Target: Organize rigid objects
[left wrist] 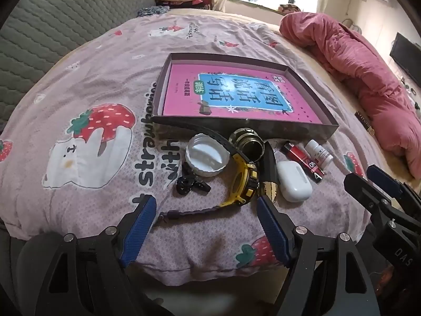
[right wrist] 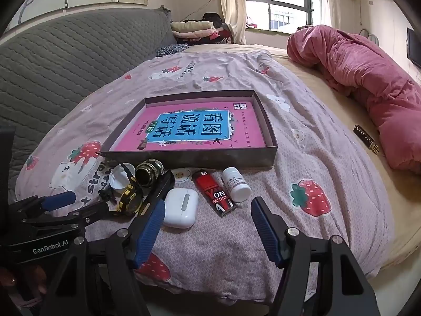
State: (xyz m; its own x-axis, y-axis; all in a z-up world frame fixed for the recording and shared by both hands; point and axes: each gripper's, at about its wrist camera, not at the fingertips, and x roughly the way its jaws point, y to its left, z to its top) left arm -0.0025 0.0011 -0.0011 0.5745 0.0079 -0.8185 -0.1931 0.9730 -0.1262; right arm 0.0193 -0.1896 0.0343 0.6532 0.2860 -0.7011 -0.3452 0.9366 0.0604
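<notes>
A shallow dark box [left wrist: 302,127] [right wrist: 189,158] with a pink book inside lies on the bed. In front of it lie a white cap [left wrist: 206,156] [right wrist: 119,177], a brass ring [left wrist: 247,143] [right wrist: 150,175], a yellow-black watch [left wrist: 243,179] [right wrist: 130,197], a black clip [left wrist: 190,184], a white earbud case [left wrist: 293,181] [right wrist: 180,208], a red lighter [left wrist: 305,162] [right wrist: 214,192] and a white bottle [left wrist: 319,154] [right wrist: 235,184]. My left gripper [left wrist: 206,205] [right wrist: 86,202] is open, just short of the watch. My right gripper [right wrist: 208,209] [left wrist: 368,173] is open, near the lighter and case.
A strawberry-print cover [left wrist: 105,79] [right wrist: 302,158] spreads over the bed. A rolled pink quilt [left wrist: 368,73] [right wrist: 368,79] lies at the right. A grey quilted headboard [left wrist: 52,26] [right wrist: 65,60] stands at the left. Folded clothes [right wrist: 194,30] sit at the back.
</notes>
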